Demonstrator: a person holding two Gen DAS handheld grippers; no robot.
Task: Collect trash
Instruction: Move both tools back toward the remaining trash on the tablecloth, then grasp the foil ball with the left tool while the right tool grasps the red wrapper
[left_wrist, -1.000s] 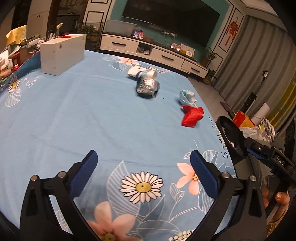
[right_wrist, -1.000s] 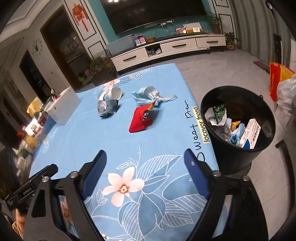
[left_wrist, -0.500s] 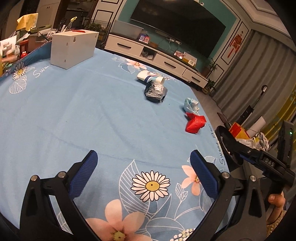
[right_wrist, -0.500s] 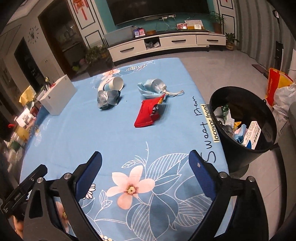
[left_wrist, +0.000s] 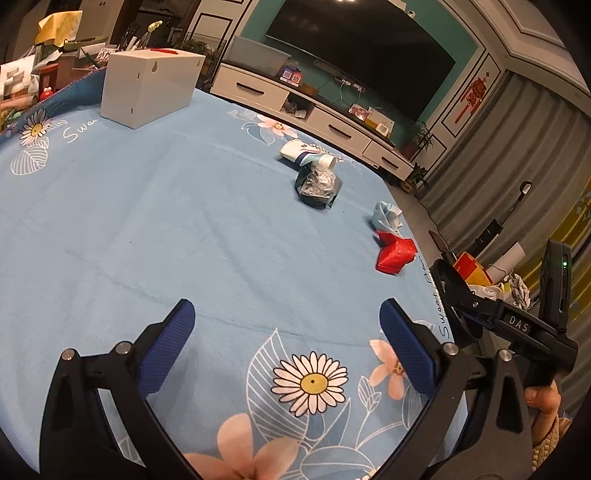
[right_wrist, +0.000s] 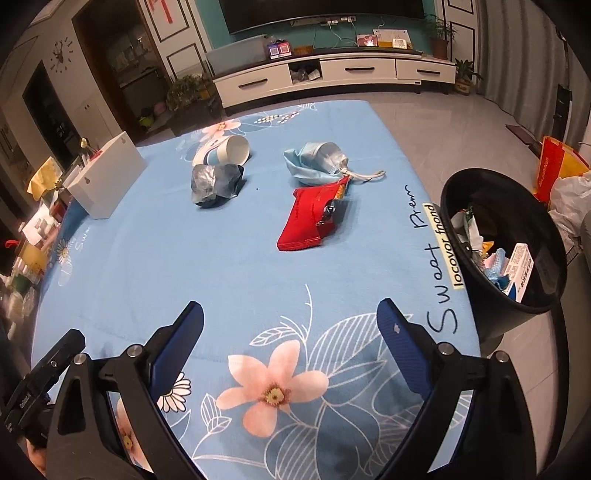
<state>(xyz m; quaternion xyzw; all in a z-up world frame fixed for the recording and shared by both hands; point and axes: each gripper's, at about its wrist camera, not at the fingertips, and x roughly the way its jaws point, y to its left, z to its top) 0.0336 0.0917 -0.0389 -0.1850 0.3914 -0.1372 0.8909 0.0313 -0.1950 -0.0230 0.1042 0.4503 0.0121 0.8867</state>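
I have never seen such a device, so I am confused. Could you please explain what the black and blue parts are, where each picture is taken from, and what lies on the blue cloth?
Each picture comes from a camera on a hand-held tool, looking along its two blue-padded fingers. A person holds one tool in each hand. The left gripper and the right gripper are both open and hold nothing. On the flowered tablecloth lie a red packet, a crumpled blue mask, a silver-grey wrapper, a tipped paper cup and a white box. Beside the table stands a black trash bin, already holding some rubbish.
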